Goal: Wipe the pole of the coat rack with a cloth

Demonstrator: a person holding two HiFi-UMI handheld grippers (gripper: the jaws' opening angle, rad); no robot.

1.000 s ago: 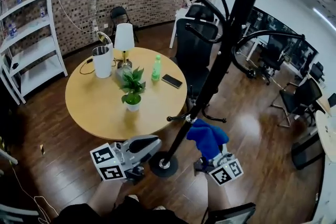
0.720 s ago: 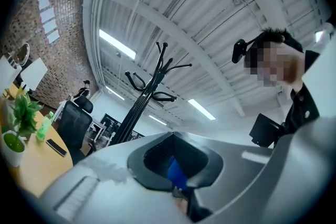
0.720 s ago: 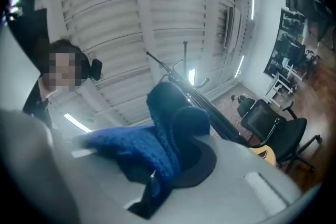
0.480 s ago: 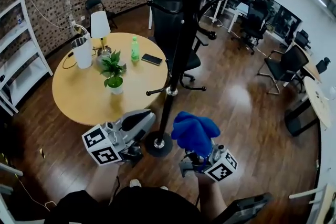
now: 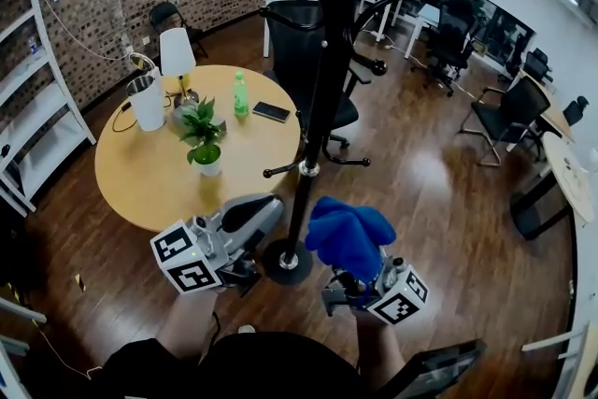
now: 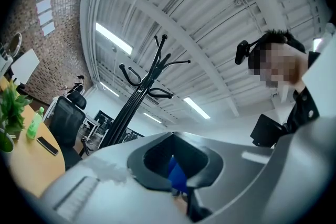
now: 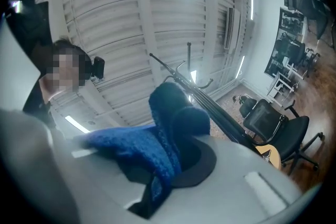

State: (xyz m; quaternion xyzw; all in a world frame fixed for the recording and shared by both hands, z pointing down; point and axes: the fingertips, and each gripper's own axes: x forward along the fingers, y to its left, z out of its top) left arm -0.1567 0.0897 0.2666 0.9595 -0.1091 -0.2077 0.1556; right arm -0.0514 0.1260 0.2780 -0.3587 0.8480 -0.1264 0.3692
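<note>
The black coat rack pole point(image 5: 318, 98) rises from its round base point(image 5: 282, 263) on the wooden floor between my two grippers. A bunched blue cloth point(image 5: 350, 234) sits just right of the lower pole, and my right gripper point(image 5: 353, 268) is shut on it from below. In the right gripper view the cloth point(image 7: 157, 149) drapes over the right gripper point(image 7: 173, 165), with the rack point(image 7: 220, 113) behind. My left gripper point(image 5: 264, 205) hangs left of the base, shut and holding nothing. In the left gripper view the left gripper point(image 6: 176, 157) points up past the rack point(image 6: 131, 107).
A round wooden table point(image 5: 149, 192) stands left of the pole with a potted plant point(image 5: 204, 140), lamp point(image 5: 177, 56), white jug point(image 5: 147, 103), green bottle point(image 5: 241, 95) and phone point(image 5: 271, 111). A black office chair point(image 5: 304, 33) is behind the pole; white shelving point(image 5: 37, 98) lines the left wall.
The head view has swung, so the pole now stands more upright in the picture. The cloth in my right gripper stays beside the lower pole; over the last half second little moved.
</note>
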